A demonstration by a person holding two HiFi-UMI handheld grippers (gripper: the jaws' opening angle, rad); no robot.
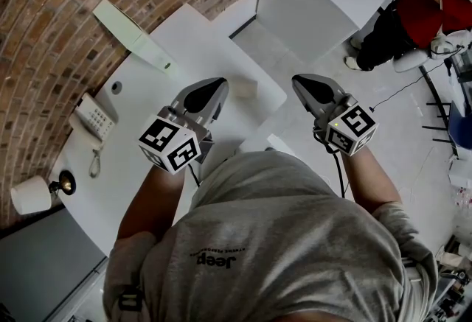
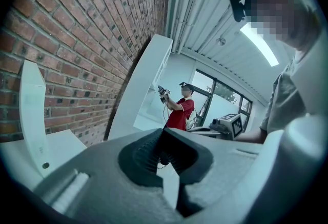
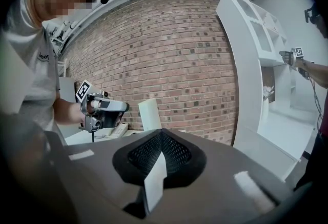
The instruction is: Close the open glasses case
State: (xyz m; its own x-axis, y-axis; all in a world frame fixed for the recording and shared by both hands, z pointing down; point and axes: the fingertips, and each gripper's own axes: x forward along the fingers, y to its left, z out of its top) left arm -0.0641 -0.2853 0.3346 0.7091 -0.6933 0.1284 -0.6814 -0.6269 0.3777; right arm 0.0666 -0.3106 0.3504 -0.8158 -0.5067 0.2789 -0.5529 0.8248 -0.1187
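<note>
I see no plain glasses case. A small pale box-like thing [image 1: 243, 87] lies on the white table [image 1: 192, 33] between the two gripper tips; whether it is the case I cannot tell. My left gripper [image 1: 220, 83] hangs over the table just left of it, jaw tips together and nothing between them [image 2: 163, 131]. Level with it, my right gripper [image 1: 296, 81] is past the table's right edge, its jaws [image 3: 161, 131] likewise meeting with nothing held. Each gripper view shows the other gripper held out in the air.
A tall pale upright panel [image 1: 133, 37] stands at the table's back by the brick wall [image 1: 59, 11]. A white telephone [image 1: 92, 120] and a paper roll [image 1: 29, 195] sit at the left. A white shelf unit [image 3: 251, 38] rises beyond. Another person in red [image 1: 420, 15] stands far right.
</note>
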